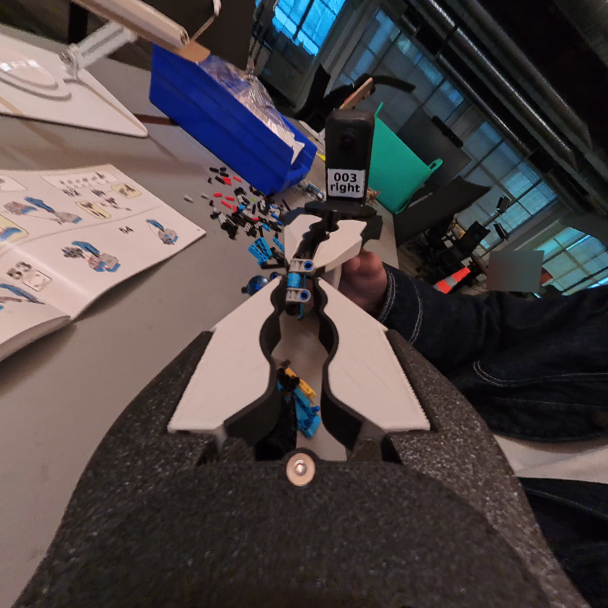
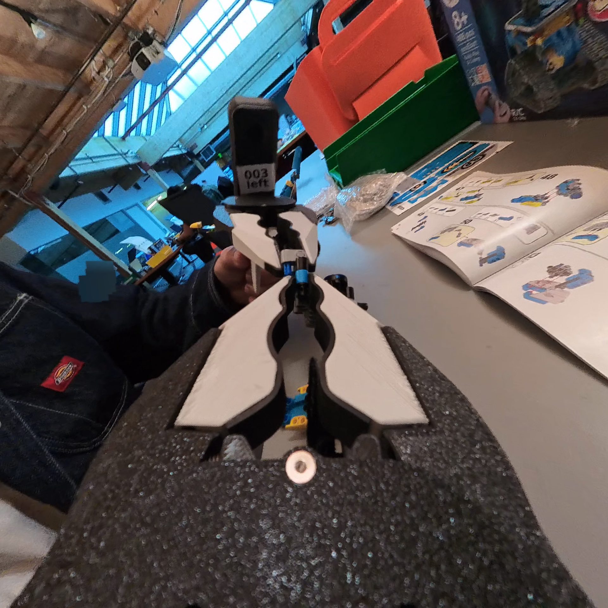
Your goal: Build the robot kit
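Left wrist view: left tongs closed on a small blue-and-grey brick assembly, held above the grey worktop. Right tongs meet it tip to tip, gripping the same piece. Loose bricks, open instruction booklet and blue bin lie beyond.

Right wrist view: right tongs clamped on the assembly; booklet to the right.

Left gripper and right gripper tip to tip, both closed, hand-held.

Blue bin, open instruction booklet, loose small parts on grey table.
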`<state>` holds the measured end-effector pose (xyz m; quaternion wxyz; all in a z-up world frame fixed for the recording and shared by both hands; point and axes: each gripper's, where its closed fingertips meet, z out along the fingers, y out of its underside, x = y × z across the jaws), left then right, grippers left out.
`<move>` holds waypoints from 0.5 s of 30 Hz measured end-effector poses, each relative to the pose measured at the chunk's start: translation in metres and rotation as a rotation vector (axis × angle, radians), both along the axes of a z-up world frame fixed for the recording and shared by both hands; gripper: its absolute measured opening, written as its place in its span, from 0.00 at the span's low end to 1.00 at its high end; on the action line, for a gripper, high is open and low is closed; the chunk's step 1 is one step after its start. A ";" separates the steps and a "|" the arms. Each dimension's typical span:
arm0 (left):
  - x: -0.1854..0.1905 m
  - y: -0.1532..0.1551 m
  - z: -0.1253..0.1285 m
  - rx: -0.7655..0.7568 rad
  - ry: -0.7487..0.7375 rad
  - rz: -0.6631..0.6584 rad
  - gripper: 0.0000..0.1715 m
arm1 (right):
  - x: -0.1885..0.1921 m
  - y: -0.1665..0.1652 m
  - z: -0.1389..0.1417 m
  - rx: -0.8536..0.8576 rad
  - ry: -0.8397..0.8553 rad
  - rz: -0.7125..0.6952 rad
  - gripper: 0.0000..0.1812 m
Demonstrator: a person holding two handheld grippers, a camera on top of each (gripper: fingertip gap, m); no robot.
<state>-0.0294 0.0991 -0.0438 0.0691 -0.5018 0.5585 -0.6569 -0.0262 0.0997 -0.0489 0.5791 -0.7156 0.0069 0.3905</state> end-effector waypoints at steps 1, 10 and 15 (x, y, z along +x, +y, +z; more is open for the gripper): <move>-0.001 0.003 0.000 0.004 -0.021 0.011 0.11 | 0.004 0.001 0.001 0.003 0.021 -0.023 0.04; -0.002 -0.007 -0.001 -0.073 -0.074 -0.008 0.09 | 0.003 0.000 0.010 0.035 0.107 0.000 0.04; -0.009 -0.012 0.013 -0.109 -0.111 -0.097 0.09 | 0.006 -0.009 0.025 0.084 0.154 0.032 0.04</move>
